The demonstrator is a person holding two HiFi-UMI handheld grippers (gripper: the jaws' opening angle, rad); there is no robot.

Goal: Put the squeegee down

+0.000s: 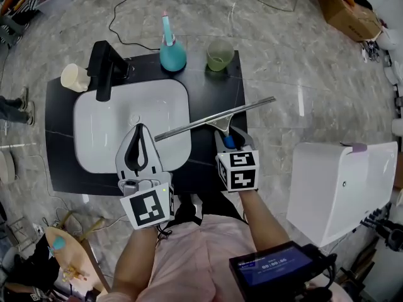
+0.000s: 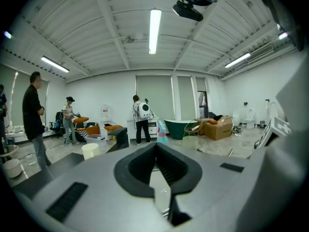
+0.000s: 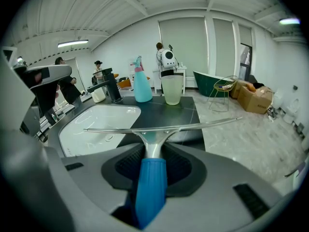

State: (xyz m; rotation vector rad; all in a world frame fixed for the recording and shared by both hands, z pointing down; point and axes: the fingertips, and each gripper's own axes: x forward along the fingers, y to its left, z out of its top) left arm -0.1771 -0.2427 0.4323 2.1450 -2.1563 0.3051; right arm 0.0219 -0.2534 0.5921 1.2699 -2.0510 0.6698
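Head view, read left to right, positions referred to the white rectangular sink basin set into the black desk.

- Left of the basin's far corner we note a cream-coloured cup on the desk.
- Just beside it, at the basin's far rim, a black angular faucet reaches over the bowl.
- Left gripper: over the near half of the basin, pointing almost level. Its own view shows the jaw tips meeting, with nothing between them. We record it as closed and empty.
- Behind the basin's far rim stands a teal spray bottle with a pink nozzle, upright.
- Squeegee with a long metal blade and a blue handle: the blade runs slantwise from above the basin's near right part, across the desk right of the basin, and out past the desk's right edge. We cannot tell whether the blade touches the desk.
- Behind the basin and to the right of the bottle is a translucent pale green cup, upright.
- Right gripper: at the near right of the basin, angled downward. Its jaws stand partly apart and clamp the blue handle. The blade lies crosswise beyond the tips.
- Well to the right of the basin, on the marble floor, we see a white box-shaped unit.
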